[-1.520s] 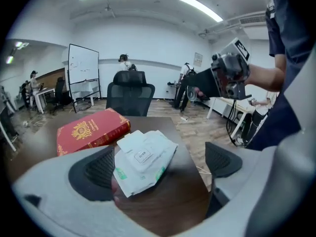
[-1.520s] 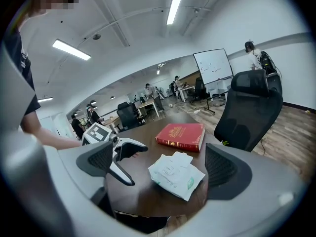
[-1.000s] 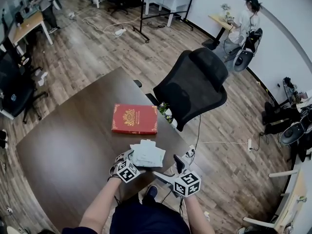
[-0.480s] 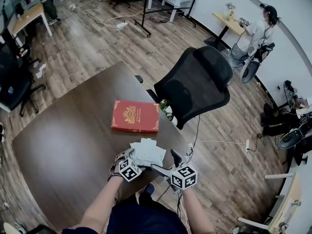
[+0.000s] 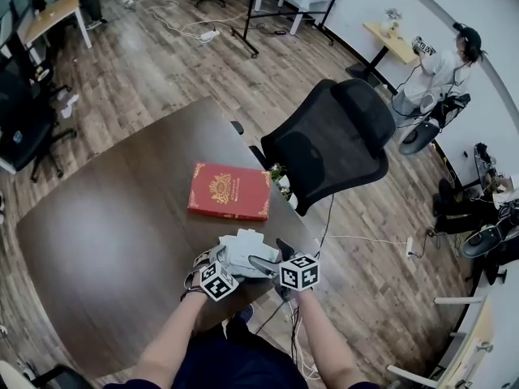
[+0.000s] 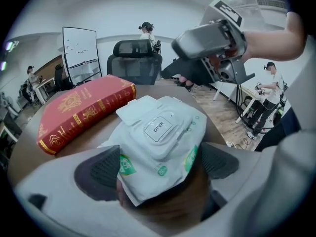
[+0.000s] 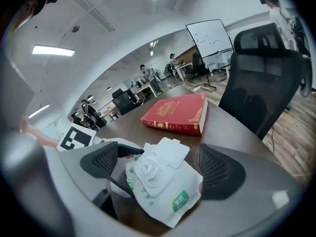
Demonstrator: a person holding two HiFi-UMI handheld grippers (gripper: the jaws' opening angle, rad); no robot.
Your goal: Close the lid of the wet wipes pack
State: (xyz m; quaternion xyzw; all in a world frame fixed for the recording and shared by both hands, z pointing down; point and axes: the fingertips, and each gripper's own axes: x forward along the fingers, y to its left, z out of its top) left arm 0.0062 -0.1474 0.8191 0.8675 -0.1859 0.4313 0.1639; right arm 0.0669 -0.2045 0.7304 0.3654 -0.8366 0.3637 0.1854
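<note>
**Item 1.** White soft-plastic wet wipes pack (image 6: 165,149) with green labels. It lies on the dark brown wooden surface (image 5: 122,217) near its edge closest to the person, just short of a red hardcover book (image 5: 231,191) with gold ornament.

**Item 2.** White flat plastic lid (image 7: 170,154). It is thrown open and lies back off the pack's top on the book side. The raised panel marked "OPEN" is uncovered.

**Item 3.** Left tongs (image 6: 158,167). They are closed on the pack's near end, with both pads against its sides just by the green labels.

**Item 4.** Right tongs (image 7: 163,169). They are spread wide and hold nothing, poised above the pack at the lid end (apparently clear of the pack).

**Relation governing the next move.** The pack's long axis runs from the left tongs away toward the book. The lid sits at the far end of that axis, so the free right tongs are the nearer tool. By this reading, the lid must swing back toward the left tongs and be pressed down onto the raised panel while the left tongs steady the pack.
</note>
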